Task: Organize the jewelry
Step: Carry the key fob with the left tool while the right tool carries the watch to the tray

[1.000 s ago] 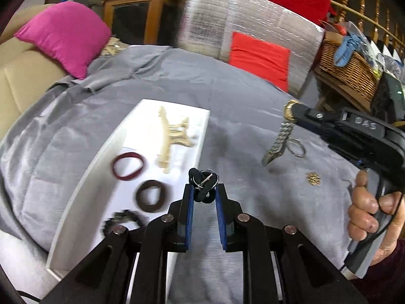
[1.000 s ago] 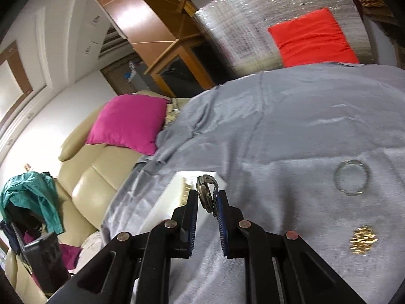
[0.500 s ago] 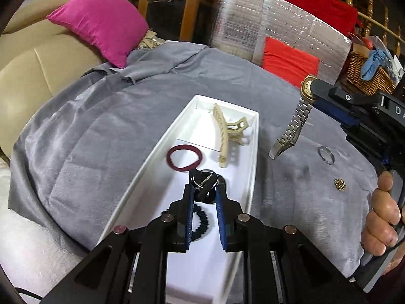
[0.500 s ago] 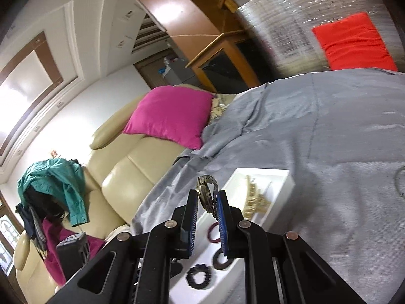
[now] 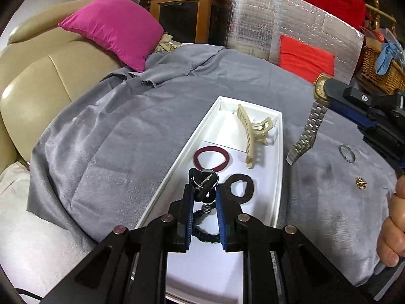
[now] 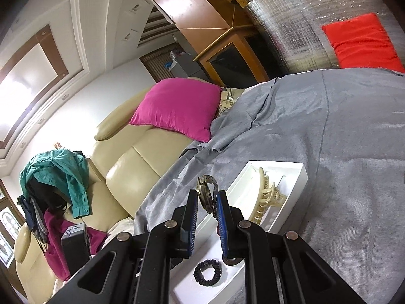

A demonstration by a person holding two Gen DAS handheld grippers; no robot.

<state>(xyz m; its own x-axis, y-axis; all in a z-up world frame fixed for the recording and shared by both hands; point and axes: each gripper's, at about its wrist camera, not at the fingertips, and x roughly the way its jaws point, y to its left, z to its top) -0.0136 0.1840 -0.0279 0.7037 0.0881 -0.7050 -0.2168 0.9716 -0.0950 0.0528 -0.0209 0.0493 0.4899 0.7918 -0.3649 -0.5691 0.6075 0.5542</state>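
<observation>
While both tongs hovered over the white tray (image 5: pixel 278 152) | left tongs (image 5: pixel 204 197) pinched a black hair tie with charm (image 5: pixel 203 181) | right tongs (image 6: pixel 207 202) clamped a wristwatch (image 5: pixel 307 129) by its case, metal band dangling at 2 o'clock: stiff, slippery, light.

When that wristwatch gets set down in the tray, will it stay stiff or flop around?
Probably floppy: the wristwatch band hangs limp in links below the right gripper. Likely heavyish, since it looks like metal. It may slide a little on the smooth white tray.
</observation>
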